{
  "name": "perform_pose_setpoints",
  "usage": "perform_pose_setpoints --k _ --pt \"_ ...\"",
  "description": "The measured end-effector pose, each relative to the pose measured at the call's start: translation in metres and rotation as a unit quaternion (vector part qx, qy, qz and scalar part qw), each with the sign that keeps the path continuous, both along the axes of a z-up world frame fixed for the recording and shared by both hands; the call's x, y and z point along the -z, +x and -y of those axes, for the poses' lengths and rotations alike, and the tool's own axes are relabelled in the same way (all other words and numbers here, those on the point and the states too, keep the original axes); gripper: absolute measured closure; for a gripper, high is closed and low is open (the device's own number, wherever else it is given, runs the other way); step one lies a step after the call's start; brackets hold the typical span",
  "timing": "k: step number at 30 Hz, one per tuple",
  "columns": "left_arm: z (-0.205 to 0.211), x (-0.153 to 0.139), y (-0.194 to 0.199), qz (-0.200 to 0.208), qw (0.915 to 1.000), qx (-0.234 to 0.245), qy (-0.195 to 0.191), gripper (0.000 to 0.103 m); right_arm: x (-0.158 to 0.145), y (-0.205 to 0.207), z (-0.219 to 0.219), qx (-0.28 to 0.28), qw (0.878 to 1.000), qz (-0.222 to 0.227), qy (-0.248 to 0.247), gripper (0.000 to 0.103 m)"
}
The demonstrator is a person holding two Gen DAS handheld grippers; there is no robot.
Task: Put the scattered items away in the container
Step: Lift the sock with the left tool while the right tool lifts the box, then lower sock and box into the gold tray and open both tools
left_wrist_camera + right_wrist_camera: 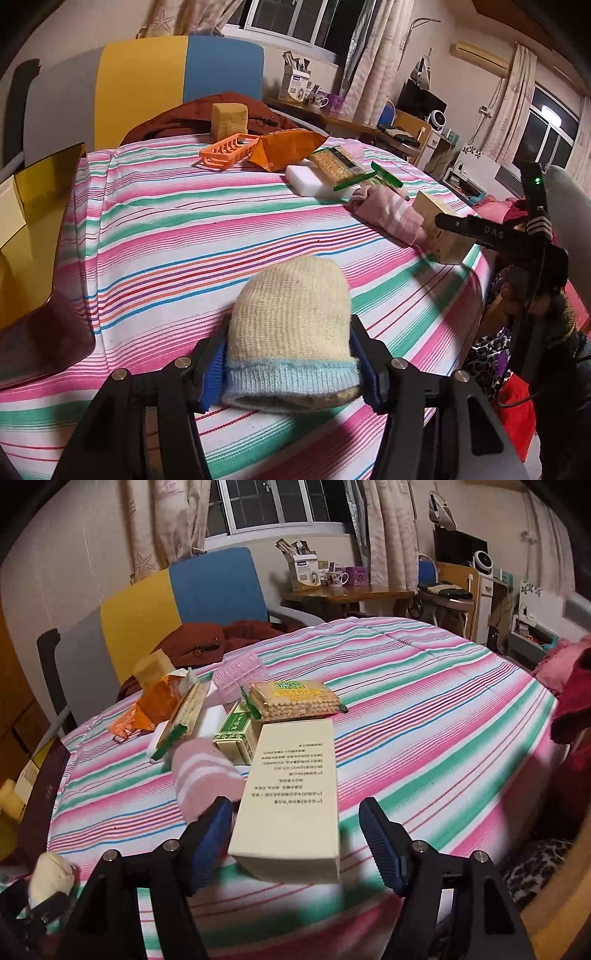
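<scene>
We have the left gripper [288, 363] clamped on a cream sock [291, 317] near the brown container [40, 236], our right gripper [295, 843] gapes astride the beige carton [291, 794], and snacks, sponge and pink sock [201, 775] remain on the bed.

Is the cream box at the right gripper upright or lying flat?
Lying flat: the cream box rests lengthwise on the striped cloth, printed face up, between the open fingers of the right gripper.
</scene>
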State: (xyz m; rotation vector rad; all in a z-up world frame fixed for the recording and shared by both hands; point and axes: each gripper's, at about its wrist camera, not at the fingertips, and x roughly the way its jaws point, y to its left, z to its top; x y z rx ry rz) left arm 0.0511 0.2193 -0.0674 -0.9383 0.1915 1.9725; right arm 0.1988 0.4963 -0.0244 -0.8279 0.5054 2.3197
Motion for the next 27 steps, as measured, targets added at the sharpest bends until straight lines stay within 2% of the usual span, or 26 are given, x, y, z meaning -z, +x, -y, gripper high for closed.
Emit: perform_pose_setpoints --k 2,3,7,12,17,22,27 --pt "-0.001 0.0 0.001 -0.007 1.0 -0.001 0.0 0.044 0.003 -0.003 0.002 0.003 1.0 0.01 0.011 0.049" --pt "-0.001 0.0 0.002 -0.011 0.9999 -0.001 -0.001 0.045 0.004 -0.004 0.003 0.003 1.0 0.016 0.016 0.051" --pt "0.002 -0.003 0.004 -0.009 0.9999 0.004 0.011 0.046 0.001 -0.001 0.009 -0.001 0.999 0.024 0.023 0.052" --pt "0.01 -0.015 0.005 -0.01 0.9995 0.004 0.029 0.046 -0.012 0.013 0.014 -0.005 1.0 -0.001 0.012 0.052" --pt "0.035 -0.035 -0.004 -0.006 0.998 -0.027 0.056 0.046 -0.037 0.017 0.029 -0.028 0.999 -0.033 0.01 0.052" --pt "0.079 -0.063 -0.029 -0.011 0.9929 -0.085 0.083 0.046 -0.061 -0.016 0.068 -0.101 0.993 -0.06 0.009 0.052" --pt "0.133 -0.076 -0.065 -0.025 0.9817 -0.171 0.079 0.046 -0.072 -0.081 0.124 -0.205 0.976 -0.077 -0.019 0.052"
